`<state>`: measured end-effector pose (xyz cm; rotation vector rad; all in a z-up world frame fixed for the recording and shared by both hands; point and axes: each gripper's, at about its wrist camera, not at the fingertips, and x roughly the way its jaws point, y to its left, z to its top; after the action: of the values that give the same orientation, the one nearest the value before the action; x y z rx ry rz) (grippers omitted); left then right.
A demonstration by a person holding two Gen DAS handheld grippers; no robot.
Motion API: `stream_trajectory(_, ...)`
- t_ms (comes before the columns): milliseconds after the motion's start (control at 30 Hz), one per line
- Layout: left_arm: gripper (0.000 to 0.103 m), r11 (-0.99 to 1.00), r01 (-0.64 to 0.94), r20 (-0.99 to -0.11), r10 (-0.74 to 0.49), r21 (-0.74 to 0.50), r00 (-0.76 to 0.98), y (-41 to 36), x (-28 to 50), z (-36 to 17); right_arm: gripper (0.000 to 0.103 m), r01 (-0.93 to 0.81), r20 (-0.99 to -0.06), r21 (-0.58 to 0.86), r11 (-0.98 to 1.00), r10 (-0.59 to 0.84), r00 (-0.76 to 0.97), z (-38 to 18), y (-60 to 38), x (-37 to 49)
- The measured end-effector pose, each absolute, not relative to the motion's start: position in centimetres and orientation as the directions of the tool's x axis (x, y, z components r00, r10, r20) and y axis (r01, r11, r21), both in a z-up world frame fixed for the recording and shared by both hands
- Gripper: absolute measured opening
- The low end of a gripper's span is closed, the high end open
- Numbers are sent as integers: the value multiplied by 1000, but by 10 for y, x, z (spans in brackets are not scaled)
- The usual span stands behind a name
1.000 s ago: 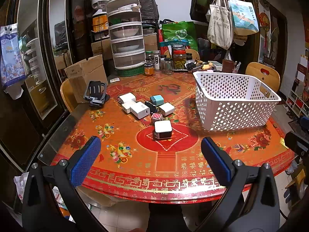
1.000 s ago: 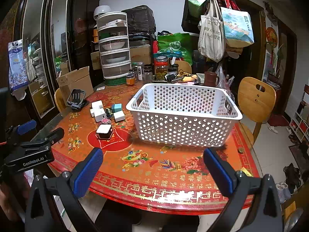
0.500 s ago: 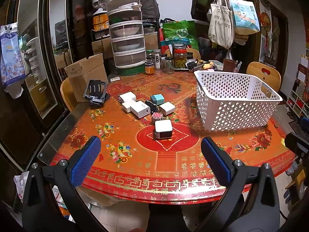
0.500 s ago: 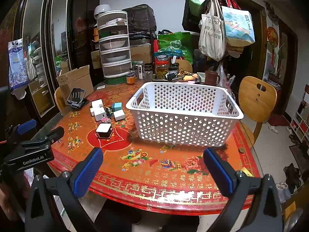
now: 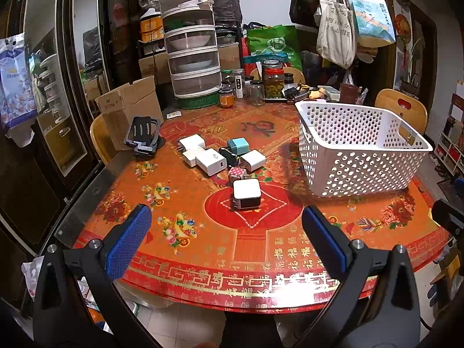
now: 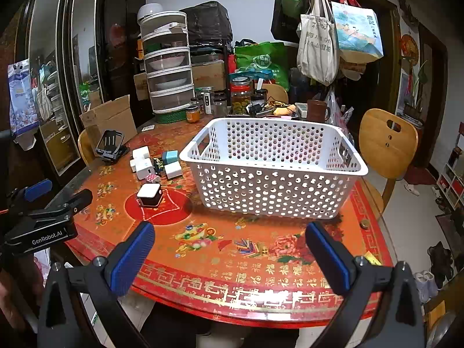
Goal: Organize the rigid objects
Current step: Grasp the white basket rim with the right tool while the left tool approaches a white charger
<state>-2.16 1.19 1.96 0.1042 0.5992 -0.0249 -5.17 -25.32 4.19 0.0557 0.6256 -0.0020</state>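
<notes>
Left gripper [image 5: 226, 242] with black plastic arms, blue textured pads [image 5: 127, 243], silver screws, right gripper [image 6: 229, 258] matched, white "GenRobot.AI" lettering on the left's side.

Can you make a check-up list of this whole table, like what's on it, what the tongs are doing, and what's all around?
Surface: round red table with flower and gold prints.
Job's things: white basket, nothing visible inside; chargers clustered left of it, with one black-and-white cube nearest, on the red circle.
Clutter: jars, stacked food covers, a black phone stand, a cardboard box.
Tongs: left tongs and right tongs both open, holding nothing, at the table's near edge.
Cables: some tangled cords behind the basket.
Surroundings: wooden chair, hanging bags, dark cabinet.
</notes>
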Motion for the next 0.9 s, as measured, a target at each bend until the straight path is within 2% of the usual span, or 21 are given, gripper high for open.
stream_trajectory(200, 102, 998, -1, -543, 38, 68, 839, 23, -2, 18, 103, 26, -602, 24, 999, -7, 799, 44, -288, -28)
stream_trajectory(267, 102, 999, -19, -539, 34, 33, 842, 35, 5, 18, 103, 101, -603, -25, 995, -96, 792, 53, -321, -10)
stream_trajectory(333, 102, 1000, -31, -551, 24, -3, 834, 47, 16, 15, 103, 238, -607, -119, 964, -261, 751, 63, -363, 19)
stream_trajectory(400, 102, 999, -52, -562, 49, 10, 826, 53, 29, 9, 103, 305, -606, -187, 934, -354, 712, 67, -392, 46)
stream_trajectory(467, 102, 997, -53, -591, 73, 50, 803, 54, 43, 0, 103, 343, -648, -229, 911, -406, 645, 59, -417, 74)
stream_trajectory(567, 102, 993, -46, -645, 108, 112, 756, 53, 66, -20, 103, 339, -769, -136, 931, -315, 556, 38, -450, 112)
stream_trajectory(700, 102, 987, -54, -680, 142, 148, 719, 58, 95, -42, 102, 321, -828, -146, 936, -293, 477, 16, -458, 143)
stream_trajectory(767, 102, 989, -41, -697, 132, 145, 705, 59, 108, -52, 99, 297, -862, -95, 950, -228, 453, 4, -461, 155)
stream_trajectory(833, 102, 991, -14, -714, 108, 136, 691, 57, 120, -59, 82, 285, -879, -57, 957, -184, 441, -6, -463, 163)
stream_trajectory(900, 102, 993, 14, -734, 80, 121, 675, 54, 131, -68, 70, 285, -892, -41, 958, -164, 422, -16, -467, 166)
